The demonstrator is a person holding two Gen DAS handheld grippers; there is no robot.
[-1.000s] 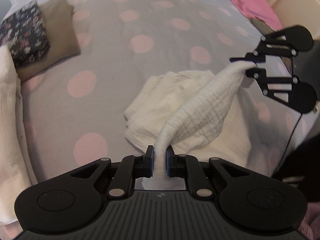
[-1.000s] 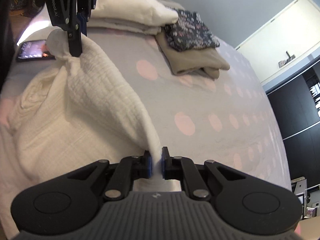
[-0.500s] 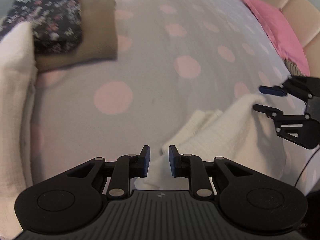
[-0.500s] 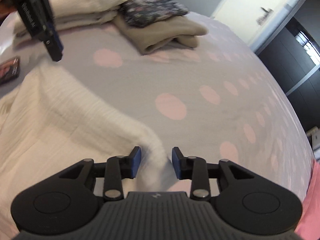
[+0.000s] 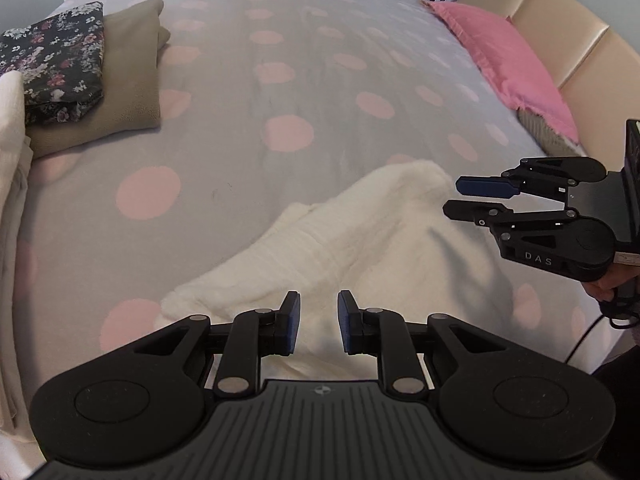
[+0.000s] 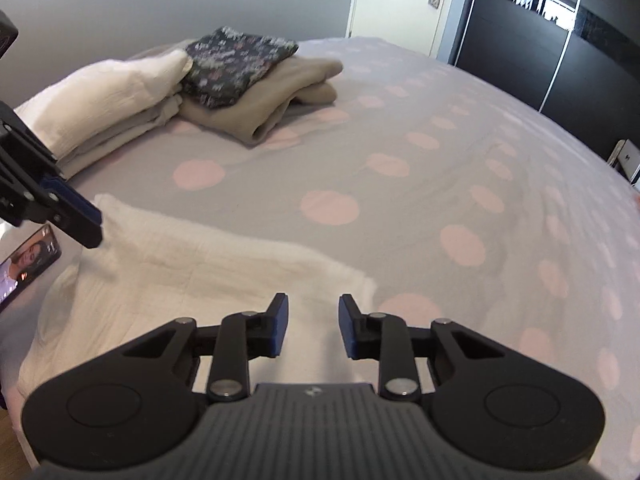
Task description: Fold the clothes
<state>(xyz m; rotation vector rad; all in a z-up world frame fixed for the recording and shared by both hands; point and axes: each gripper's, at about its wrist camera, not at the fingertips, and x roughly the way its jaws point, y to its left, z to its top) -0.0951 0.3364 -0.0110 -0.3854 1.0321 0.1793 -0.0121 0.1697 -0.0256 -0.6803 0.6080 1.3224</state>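
Floral and tan folded clothes [image 5: 80, 68] sit stacked at the bed's far left, out of the way. Nearer, the white garment [image 5: 340, 240] lies flat on the dotted bedspread [image 5: 288, 80]; the left gripper [image 5: 319, 322] hovers over it, jaws apart and empty, while the right gripper [image 6: 312, 326], empty too, is closing, likely for another fold.

Matte black linkage arms are seen on the left gripper [image 5: 319, 322], joined by silver pivot screws, with blue pads lining the jaws. Behind those screws, a ribbed grey housing with a small round emblem is shown. The right gripper [image 6: 312, 326] is built alike; white "DAS" lettering is read on its side, and a black cable is seen trailing below it.
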